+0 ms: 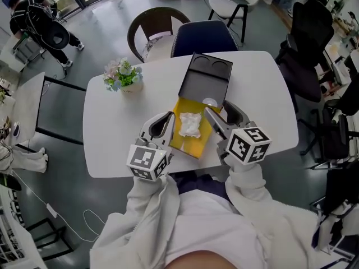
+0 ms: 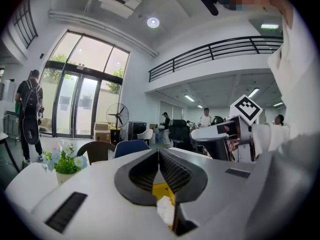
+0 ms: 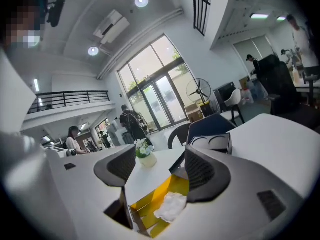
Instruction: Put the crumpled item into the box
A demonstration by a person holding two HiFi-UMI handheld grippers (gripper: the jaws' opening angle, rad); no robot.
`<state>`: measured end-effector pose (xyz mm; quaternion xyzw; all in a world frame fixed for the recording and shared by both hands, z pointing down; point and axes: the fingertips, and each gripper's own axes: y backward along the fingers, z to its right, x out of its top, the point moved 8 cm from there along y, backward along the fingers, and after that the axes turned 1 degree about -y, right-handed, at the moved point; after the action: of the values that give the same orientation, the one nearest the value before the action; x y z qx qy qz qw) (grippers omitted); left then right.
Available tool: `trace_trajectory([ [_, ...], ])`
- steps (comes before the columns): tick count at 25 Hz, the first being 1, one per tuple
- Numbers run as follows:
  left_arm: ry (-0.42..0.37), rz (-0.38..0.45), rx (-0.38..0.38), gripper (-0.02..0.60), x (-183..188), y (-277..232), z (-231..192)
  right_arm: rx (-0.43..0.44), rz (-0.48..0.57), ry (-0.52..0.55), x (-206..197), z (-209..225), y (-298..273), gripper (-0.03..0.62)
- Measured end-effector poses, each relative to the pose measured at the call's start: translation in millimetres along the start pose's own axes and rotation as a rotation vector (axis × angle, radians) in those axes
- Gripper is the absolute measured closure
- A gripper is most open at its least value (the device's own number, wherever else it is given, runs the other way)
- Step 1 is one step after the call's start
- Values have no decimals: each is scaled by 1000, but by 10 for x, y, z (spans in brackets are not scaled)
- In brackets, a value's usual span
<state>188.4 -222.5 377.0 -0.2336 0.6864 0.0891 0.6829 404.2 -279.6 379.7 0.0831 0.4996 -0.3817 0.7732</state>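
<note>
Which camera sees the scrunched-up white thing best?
The head view: the crumpled item lies whole in the yellow box. The right gripper view shows most of it; the left gripper view only a sliver.

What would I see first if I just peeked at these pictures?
The bright yellow box in the middle of the white table jumps out, with a crumpled white paper lying inside it and its black lid flipped open behind. The left gripper and right gripper sit on either side of the box, and a little pot of flowers stands at the table's far left.
</note>
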Motion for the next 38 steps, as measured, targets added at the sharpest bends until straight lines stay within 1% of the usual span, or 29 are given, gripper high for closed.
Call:
trace_trajectory([
  [5, -20, 37, -8, 558, 131, 49, 7, -11, 117, 86, 209, -21, 200, 277],
  [6, -22, 43, -11, 558, 150, 59, 15, -12, 133, 103, 229, -29, 239, 281],
  [7, -24, 47, -15, 558, 164, 67, 27, -18, 148, 118, 239, -31, 281, 298],
  [8, -26, 49, -20, 558, 171, 73, 39, -28, 163, 133, 242, -28, 327, 344],
  [10, -32, 51, -29, 558, 170, 80, 56, -50, 193, 168, 232, -15, 424, 472],
  [11, -33, 50, -33, 558, 164, 83, 57, -56, 204, 181, 223, -8, 468, 510],
  [12, -33, 49, -34, 558, 157, 86, 54, -59, 213, 189, 213, 0, 509, 526],
  [16, -15, 47, -37, 558, 119, 93, 39, -72, 231, 189, 130, 65, 646, 543],
  [18, -7, 43, -40, 558, 84, 94, 40, -104, 222, 194, 58, 116, 699, 548],
  [22, 3, 29, -43, 558, 9, 80, 43, -189, 171, 207, -78, 186, 754, 556],
  [25, 17, 23, -39, 558, -30, 66, 40, -215, 157, 223, -124, 193, 759, 559],
  [30, 26, 19, -28, 558, -68, 61, 12, -216, 151, 228, -111, 203, 703, 559],
  [34, 35, 14, -21, 558, -95, 77, -14, -194, 138, 215, -126, 183, 625, 559],
  [38, 39, 17, -12, 558, -100, 96, -47, -180, 128, 226, -126, 154, 557, 559],
])
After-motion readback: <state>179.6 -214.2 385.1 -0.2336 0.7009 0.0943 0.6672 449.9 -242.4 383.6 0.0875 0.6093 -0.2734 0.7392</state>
